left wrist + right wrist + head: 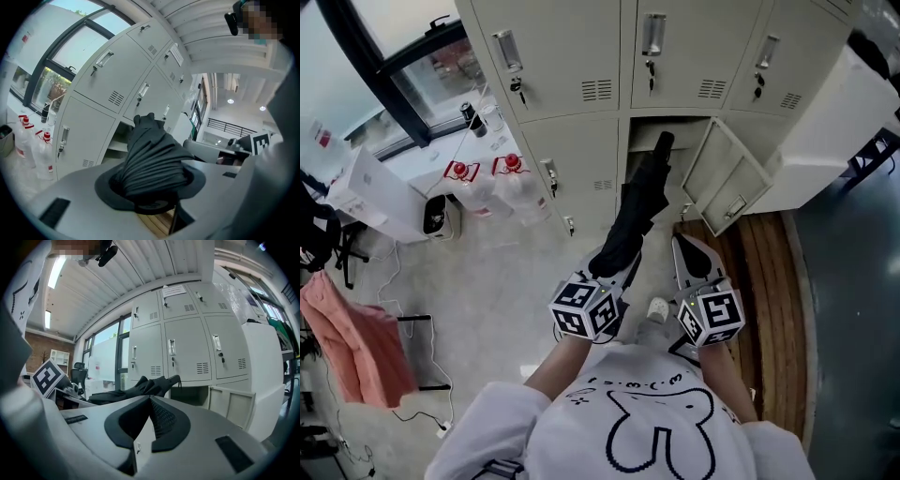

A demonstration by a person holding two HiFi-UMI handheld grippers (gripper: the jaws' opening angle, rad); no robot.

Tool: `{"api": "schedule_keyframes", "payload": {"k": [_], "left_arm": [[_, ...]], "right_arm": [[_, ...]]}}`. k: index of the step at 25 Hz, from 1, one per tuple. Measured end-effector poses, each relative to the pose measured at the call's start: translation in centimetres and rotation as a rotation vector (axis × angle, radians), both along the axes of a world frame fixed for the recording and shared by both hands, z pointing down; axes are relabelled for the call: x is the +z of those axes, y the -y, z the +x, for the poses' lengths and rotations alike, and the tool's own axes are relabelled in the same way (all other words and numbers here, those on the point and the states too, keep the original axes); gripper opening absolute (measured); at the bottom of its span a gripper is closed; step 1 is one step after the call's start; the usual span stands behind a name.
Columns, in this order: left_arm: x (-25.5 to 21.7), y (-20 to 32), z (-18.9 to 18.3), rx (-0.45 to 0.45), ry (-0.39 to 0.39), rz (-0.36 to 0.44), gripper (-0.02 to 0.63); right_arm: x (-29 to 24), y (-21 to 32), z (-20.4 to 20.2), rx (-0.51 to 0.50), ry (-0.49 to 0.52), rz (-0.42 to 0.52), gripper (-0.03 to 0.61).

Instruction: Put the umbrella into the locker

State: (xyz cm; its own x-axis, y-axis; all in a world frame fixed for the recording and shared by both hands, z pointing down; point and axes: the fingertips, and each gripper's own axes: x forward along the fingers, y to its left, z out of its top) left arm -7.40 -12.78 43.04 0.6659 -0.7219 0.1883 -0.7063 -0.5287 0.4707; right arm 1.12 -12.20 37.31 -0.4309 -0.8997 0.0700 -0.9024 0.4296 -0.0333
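Note:
A folded black umbrella (639,206) sticks out forward from my left gripper (623,267), whose jaws are shut on its near end. Its far end reaches the mouth of the open locker compartment (670,131) in the lower row. That compartment's door (727,183) hangs open to the right. In the left gripper view the umbrella's pleated cloth (152,159) fills the space between the jaws of the left gripper (153,185). My right gripper (682,240) is beside the umbrella on its right, shut and empty. The right gripper view shows the right gripper (150,404) closed, the umbrella (136,387) to its left.
Beige lockers (581,56) fill the wall ahead, keys hanging in their doors. Water bottles with red caps (511,183) stand on the floor at the left near a white box (370,192). A pink cloth (356,337) hangs far left. A white cabinet (844,122) stands right of the open door.

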Motion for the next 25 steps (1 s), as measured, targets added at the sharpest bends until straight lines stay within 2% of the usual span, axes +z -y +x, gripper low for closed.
{"api": "schedule_keyframes", "payload": {"k": [5,10,15,19,25], "left_arm": [[2.2,3.7,3.2,-0.039,-0.012,-0.099,0.208],[4.0,7.6,5.9,-0.085,0.012,-0.177,0.208],[5.8,11.4,7.9,-0.15,0.026,-0.246,0.209],[7.2,14.4,9.3,-0.199,0.038,-0.283,0.209],[9.9,17.9,11.3,-0.218,0.116,-0.314,0.209]], "right_arm": [[0.6,4.3,3.5,-0.022,0.01,-0.016,0.014],[1.4,9.2,7.0,-0.027,0.048,-0.05,0.014],[2.2,12.7,9.0,-0.077,0.057,-0.077,0.014],[3.7,14.2,10.0,-0.135,0.033,-0.108,0.014],[5.7,15.4,11.4,-0.177,0.015,-0.144,0.014]]}}
